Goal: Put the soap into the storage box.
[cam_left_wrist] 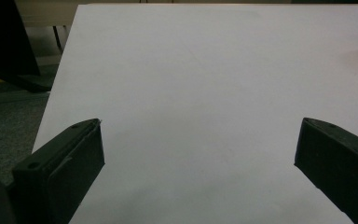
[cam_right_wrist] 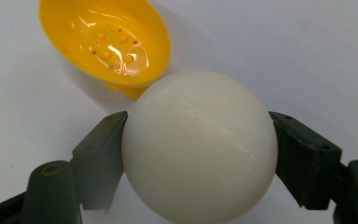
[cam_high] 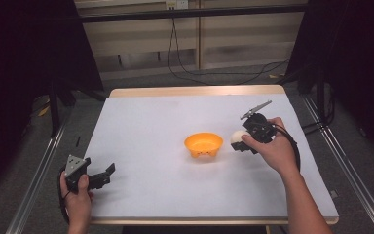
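With the right gripper (cam_right_wrist: 198, 158) clamped on the smooth white plastic ball (cam_right_wrist: 199, 147) and the left gripper (cam_left_wrist: 198, 158) released, we should probably centre it over the glossy orange plastic bowl (cam_right_wrist: 105, 39), upper left, before letting go.

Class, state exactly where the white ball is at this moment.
The white ball sits clamped between the right gripper's jaws, right of the table's centre in the high view, just right of the orange bowl.

A lab: white table (cam_high: 141, 146) ringed by black curtains (cam_high: 29, 44), floor rails (cam_high: 34, 180), trailing cables (cam_high: 185, 68).
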Tool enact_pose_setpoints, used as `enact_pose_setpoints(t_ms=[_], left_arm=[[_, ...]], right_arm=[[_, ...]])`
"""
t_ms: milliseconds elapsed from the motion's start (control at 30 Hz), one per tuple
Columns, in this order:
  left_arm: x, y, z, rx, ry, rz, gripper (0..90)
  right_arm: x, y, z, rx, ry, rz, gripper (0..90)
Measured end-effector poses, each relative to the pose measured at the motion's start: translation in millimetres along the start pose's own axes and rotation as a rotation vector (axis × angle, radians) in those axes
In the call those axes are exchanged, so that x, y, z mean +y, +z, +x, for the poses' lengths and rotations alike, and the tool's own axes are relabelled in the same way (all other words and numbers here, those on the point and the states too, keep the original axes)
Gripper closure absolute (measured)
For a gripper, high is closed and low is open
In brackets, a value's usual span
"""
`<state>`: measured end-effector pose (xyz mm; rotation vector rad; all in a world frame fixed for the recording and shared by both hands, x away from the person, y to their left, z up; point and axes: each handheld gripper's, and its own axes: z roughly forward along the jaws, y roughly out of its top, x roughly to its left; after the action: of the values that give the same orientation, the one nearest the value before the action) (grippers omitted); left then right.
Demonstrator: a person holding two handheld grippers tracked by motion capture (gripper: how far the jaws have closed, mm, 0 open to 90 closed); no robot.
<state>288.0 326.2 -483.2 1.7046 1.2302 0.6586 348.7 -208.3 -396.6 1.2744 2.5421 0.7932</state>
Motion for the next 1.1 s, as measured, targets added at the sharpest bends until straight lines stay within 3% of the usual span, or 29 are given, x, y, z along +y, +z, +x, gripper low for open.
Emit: enact_pose_setpoints(t_ms=[1100], left_arm=[[0.1,0.7,-0.3,-0.010,-0.002,0.002,1.2]], right_arm=[[39.9,9.9,16.2,0.039,-0.049,0.003,23.9]])
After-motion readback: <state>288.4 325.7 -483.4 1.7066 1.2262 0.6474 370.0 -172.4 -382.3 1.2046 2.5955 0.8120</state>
